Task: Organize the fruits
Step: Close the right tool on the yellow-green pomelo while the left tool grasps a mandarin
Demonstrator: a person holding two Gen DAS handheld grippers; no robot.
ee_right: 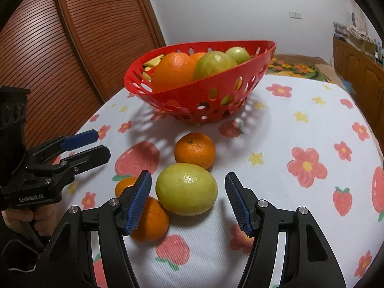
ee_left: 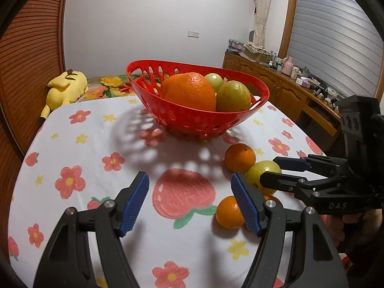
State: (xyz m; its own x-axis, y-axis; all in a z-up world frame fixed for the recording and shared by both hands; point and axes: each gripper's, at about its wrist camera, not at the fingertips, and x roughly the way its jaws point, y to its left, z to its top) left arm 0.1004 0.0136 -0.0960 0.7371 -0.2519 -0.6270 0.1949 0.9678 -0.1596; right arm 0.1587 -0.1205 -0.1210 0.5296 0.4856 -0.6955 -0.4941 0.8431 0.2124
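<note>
A red perforated basket (ee_left: 187, 120) (ee_right: 192, 100) stands on the flowered tablecloth and holds a big orange (ee_left: 189, 91) (ee_right: 172, 72) and green fruits (ee_left: 232, 96) (ee_right: 213, 63). In front of it lie an orange (ee_left: 239, 157) (ee_right: 195, 150), a yellow-green fruit (ee_left: 264, 171) (ee_right: 186, 189) and two smaller oranges (ee_left: 229, 212) (ee_right: 151, 220). My right gripper (ee_right: 187, 182) (ee_left: 268, 170) is open with the yellow-green fruit between its fingers, the pads a little off it. My left gripper (ee_left: 189, 182) (ee_right: 102, 144) is open over bare cloth, left of the fruits.
A yellow plush toy (ee_left: 66, 88) lies beyond the table's far left corner. A wooden sideboard (ee_left: 288, 88) crowded with small items runs along the right wall. Louvred wooden doors (ee_right: 72, 48) stand on the left. A hand (ee_right: 19, 216) grips the left tool.
</note>
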